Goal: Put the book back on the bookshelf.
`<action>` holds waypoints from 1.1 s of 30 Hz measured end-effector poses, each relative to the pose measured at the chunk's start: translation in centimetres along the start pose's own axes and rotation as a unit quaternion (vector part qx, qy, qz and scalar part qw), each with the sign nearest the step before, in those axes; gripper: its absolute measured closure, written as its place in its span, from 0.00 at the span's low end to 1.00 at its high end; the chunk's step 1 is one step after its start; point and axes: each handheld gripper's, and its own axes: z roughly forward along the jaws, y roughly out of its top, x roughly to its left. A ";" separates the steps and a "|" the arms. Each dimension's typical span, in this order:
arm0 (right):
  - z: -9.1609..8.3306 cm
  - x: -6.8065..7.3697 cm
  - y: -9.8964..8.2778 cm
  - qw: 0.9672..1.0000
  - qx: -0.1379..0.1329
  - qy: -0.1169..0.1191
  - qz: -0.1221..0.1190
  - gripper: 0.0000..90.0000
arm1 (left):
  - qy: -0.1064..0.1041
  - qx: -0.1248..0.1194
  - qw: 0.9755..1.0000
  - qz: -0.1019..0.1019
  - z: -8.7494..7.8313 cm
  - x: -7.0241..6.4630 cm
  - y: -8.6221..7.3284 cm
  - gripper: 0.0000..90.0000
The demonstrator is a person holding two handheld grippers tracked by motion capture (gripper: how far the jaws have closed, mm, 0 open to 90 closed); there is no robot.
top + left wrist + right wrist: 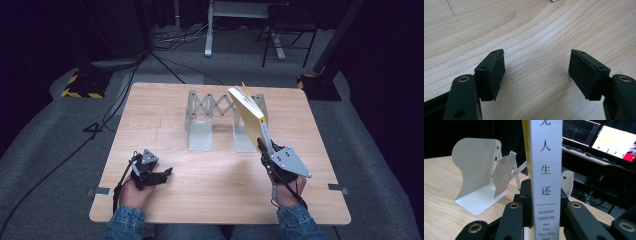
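High view. Pale wooden surface [210, 175], square, dark floor all round. At mid-back stands a grey metal expanding book rack [220, 120] with scissor links and upright plates; its base plates lie flat on the wood. The right gripper [265, 150] holds a thin yellow-covered paperback book [248, 117] by its lower end, lifted clear and leaning back-left over the rack's right half. Judgement: held by the spine end so the free end can go down between the plates. The left gripper [167, 172] rests low at front-left, well apart from rack and book. Bare wood lies between the two hands and in front of the rack; the right edge is near the right hand.

Left gripper view. Jaws stand wide apart, nothing between them, just above bare wood grain. Probably parked out of the way.

Right gripper view. Jaws clamp both covers of the book [546, 182], white spine with black lettering facing the camera, upright. The rack [477, 182] stands beyond and left, with a gap between its curved plates. Monitors glow behind the far edge.
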 end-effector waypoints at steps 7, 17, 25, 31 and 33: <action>0.9 -0.8 0.7 1.000 -0.008 -0.005 0.027 0.84 | 0.011 0.003 1.000 0.004 0.1 -0.2 0.0 0.32; 3.2 -1.4 1.6 0.998 -0.010 -0.011 0.060 0.84 | 0.011 0.003 1.000 0.005 0.1 -0.2 0.0 0.31; 5.4 -1.4 1.3 0.996 -0.004 -0.019 0.085 0.84 | 0.011 0.004 1.000 0.006 0.1 -0.2 0.0 0.31; 6.9 -1.0 0.8 0.997 -0.001 -0.038 0.070 0.84 | 0.011 0.003 1.000 0.005 0.1 -0.2 0.0 0.31; 7.4 -0.9 0.4 0.997 0.000 -0.042 0.068 0.84 | 0.012 0.002 1.000 0.004 0.1 -0.2 0.0 0.31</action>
